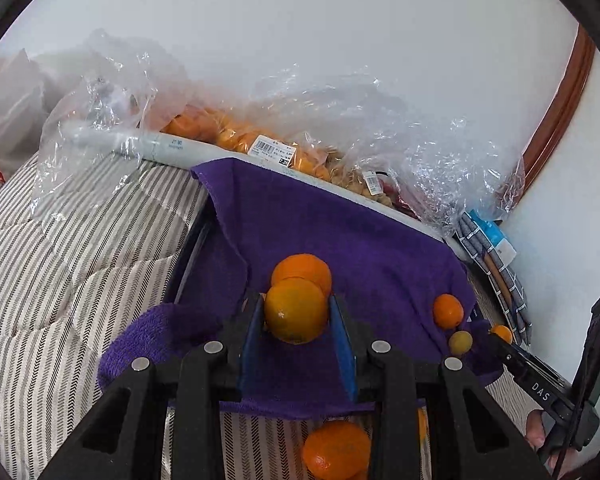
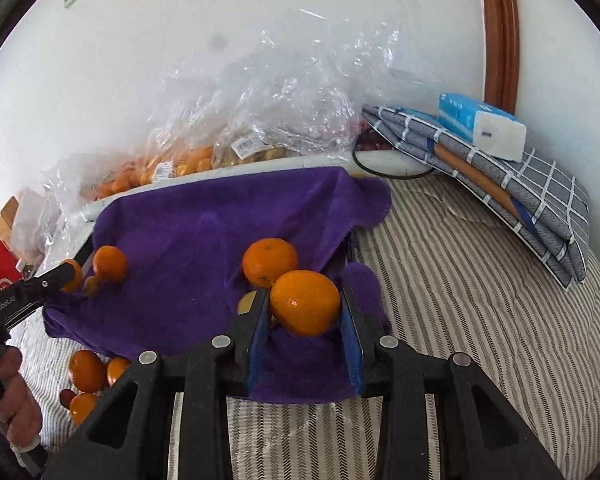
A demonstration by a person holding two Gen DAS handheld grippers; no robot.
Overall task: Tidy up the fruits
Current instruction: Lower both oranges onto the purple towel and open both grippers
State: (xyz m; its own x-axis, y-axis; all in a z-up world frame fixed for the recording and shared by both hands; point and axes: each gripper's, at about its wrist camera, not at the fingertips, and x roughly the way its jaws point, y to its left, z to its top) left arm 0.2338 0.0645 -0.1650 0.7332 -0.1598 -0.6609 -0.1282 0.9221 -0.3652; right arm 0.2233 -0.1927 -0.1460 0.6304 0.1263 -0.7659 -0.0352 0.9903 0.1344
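Left claw (image 1: 296, 312): clamped on a mandarin (image 1: 296, 310), over my near edge of the purple towel (image 1: 380, 232).
Right claw (image 2: 305, 304): clamped on another mandarin (image 2: 305, 303), near the towel's right edge.
Step, I judge: setting both down.
Doing it well: I'd lower beside the resting mandarin (image 2: 269, 261), then release gently so nothing rolls.

I was working in a home, in a bedroom by the look of it: a bed under a striped quilt (image 2: 480, 300), folded checked bedding (image 2: 520, 184) stacked at the right against a plain white wall (image 2: 180, 60), a tissue pack (image 2: 480, 128) on top, and shop-labelled fruit bags (image 1: 260, 136) behind.
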